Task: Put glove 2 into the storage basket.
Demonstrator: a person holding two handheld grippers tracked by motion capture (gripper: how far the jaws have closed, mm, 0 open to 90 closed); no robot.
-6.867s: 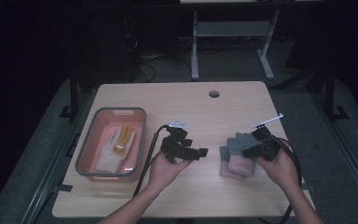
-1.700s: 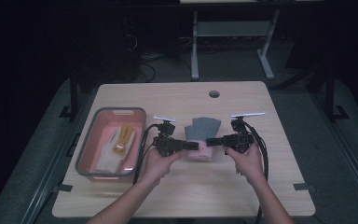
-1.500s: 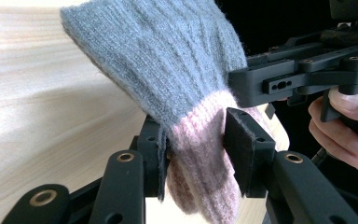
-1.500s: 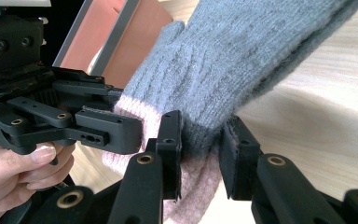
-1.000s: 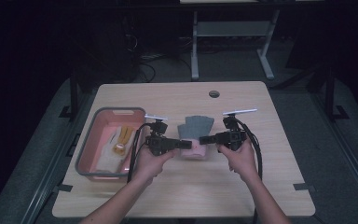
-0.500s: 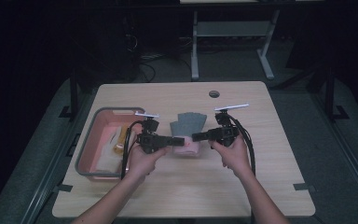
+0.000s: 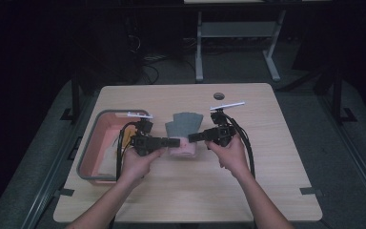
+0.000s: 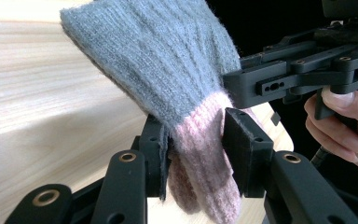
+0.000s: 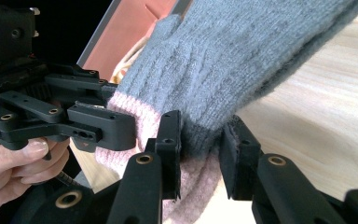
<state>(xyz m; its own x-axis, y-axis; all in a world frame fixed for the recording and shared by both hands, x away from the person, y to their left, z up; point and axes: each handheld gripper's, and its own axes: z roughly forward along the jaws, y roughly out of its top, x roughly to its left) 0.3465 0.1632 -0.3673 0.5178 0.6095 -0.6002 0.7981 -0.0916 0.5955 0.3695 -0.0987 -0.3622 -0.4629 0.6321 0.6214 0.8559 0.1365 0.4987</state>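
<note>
Now, glove (image 7: 183,132): mid-desk (image 7: 267,186), cuff at 6 o'clock, fingers toward 12.
Left gripper (image 7: 171,141): jaws clamped on pink cuff (image 8: 200,154).
Right gripper (image 7: 192,137): likewise clamped on cuff.

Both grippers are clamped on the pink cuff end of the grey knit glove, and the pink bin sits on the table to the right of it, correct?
Not quite. In the high view the pink bin sits to the left of the glove, beside the left gripper. The rest holds: the left gripper and the right gripper are both clamped on its pink cuff end.
</note>
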